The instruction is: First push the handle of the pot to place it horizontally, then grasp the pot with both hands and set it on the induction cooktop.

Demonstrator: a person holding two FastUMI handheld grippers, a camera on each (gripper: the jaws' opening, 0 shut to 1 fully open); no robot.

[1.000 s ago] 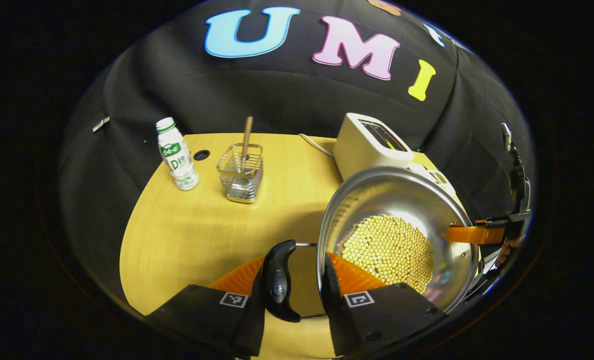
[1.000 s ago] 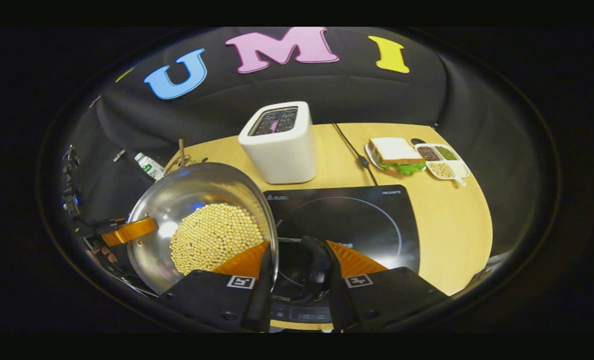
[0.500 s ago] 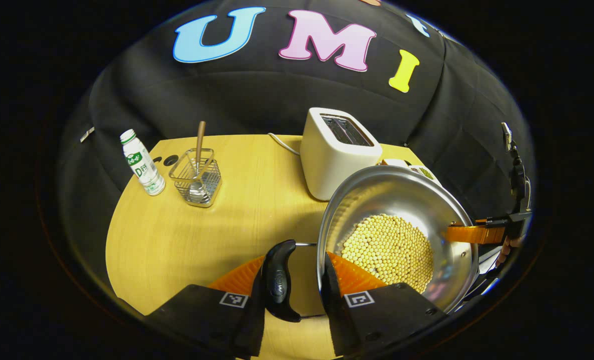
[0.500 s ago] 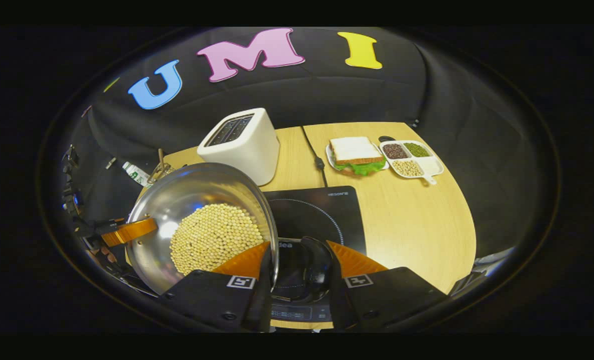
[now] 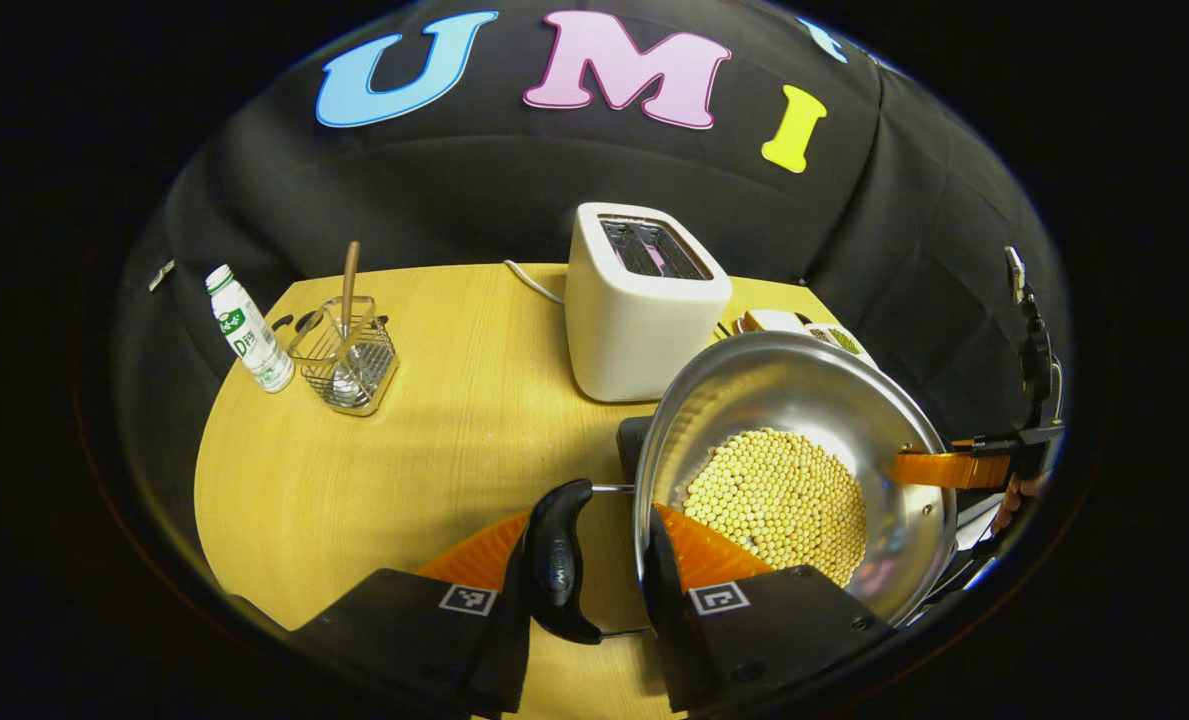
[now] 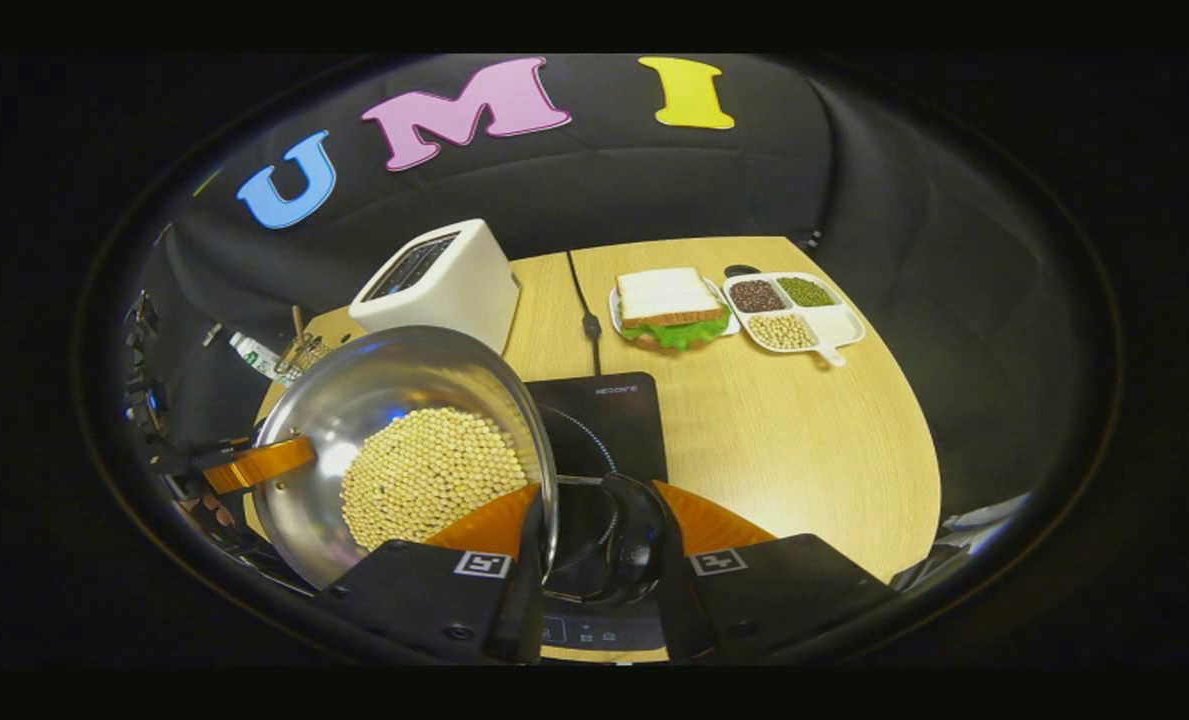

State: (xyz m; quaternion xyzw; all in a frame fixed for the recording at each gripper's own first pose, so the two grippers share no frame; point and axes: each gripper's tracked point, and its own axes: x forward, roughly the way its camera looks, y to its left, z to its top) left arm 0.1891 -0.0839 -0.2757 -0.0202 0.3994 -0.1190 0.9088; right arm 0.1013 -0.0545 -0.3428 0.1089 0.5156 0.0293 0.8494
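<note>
A steel pot (image 5: 804,400) holding yellow beans hangs above the wooden table (image 5: 434,440), carried by its two black side handles. My left gripper (image 5: 586,560) is shut on one handle (image 5: 559,565), with the pot's rim just right of it. My right gripper (image 6: 599,540) is shut on the opposite handle (image 6: 626,535), the pot (image 6: 394,400) to its left. Each view shows the other gripper's finger at the pot's far rim. The black induction cooktop (image 6: 614,420) lies under and just beyond the right handle; its corner (image 5: 632,445) peeks out beside the pot.
A white toaster (image 5: 639,300) stands behind the cooktop, its cable (image 6: 589,325) trailing over the table. A milk bottle (image 5: 244,330) and a wire basket (image 5: 346,350) with a spoon stand far left. A sandwich plate (image 6: 669,305) and a divided bean dish (image 6: 794,310) sit at the back right.
Both grippers have carried the pot sideways to the right over the table. The toaster, bottle and basket slid left in the views, and the cooktop now lies beneath the right handle.
</note>
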